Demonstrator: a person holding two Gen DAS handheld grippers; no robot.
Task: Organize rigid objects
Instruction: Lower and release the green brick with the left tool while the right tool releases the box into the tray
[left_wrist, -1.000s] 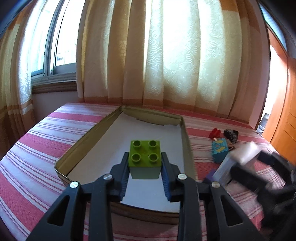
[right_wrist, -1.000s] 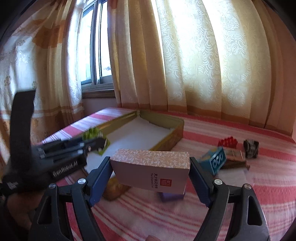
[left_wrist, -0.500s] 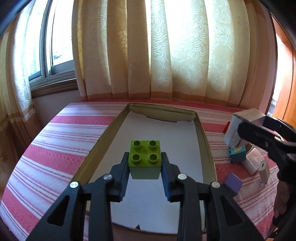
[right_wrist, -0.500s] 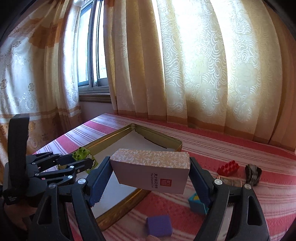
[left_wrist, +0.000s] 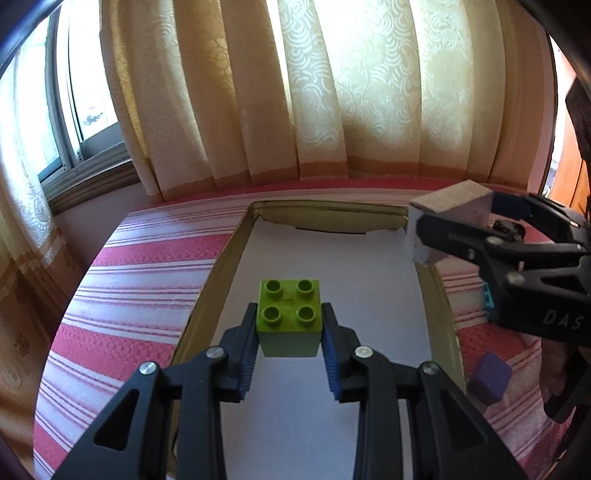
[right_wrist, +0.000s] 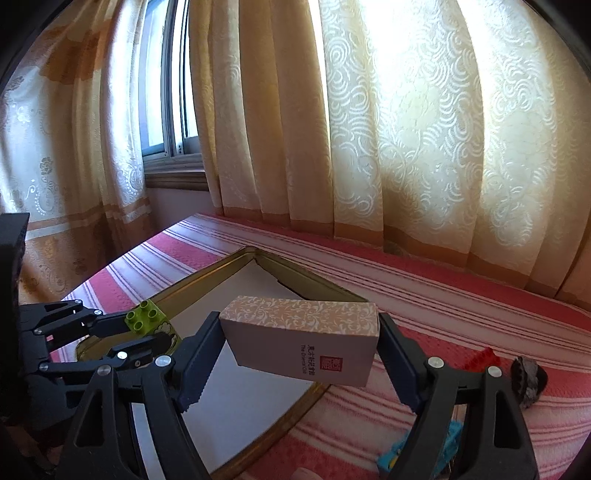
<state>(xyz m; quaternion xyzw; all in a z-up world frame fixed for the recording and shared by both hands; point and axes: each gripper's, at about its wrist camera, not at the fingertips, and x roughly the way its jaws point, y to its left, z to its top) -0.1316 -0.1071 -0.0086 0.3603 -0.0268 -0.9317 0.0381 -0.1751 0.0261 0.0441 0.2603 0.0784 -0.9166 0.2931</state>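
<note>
Left wrist view: the left claw (left_wrist: 289, 332) grips a lime-green brick (left_wrist: 289, 317), studs up, above the white-lined floor of a shallow gold tin tray (left_wrist: 218, 280). The right claw (right_wrist: 301, 354) clamps a patterned beige carton (right_wrist: 301, 341) by its ends over the tray's far right part. To place well, lower each level and apart, likely releasing only once seated. The surface is a red-and-white striped cloth (left_wrist: 147, 266), possibly a bed; a purple cube (left_wrist: 489, 376) lies right of the tray. Cream curtains (right_wrist: 406, 129) and a window (right_wrist: 166, 92) stand behind.
</note>
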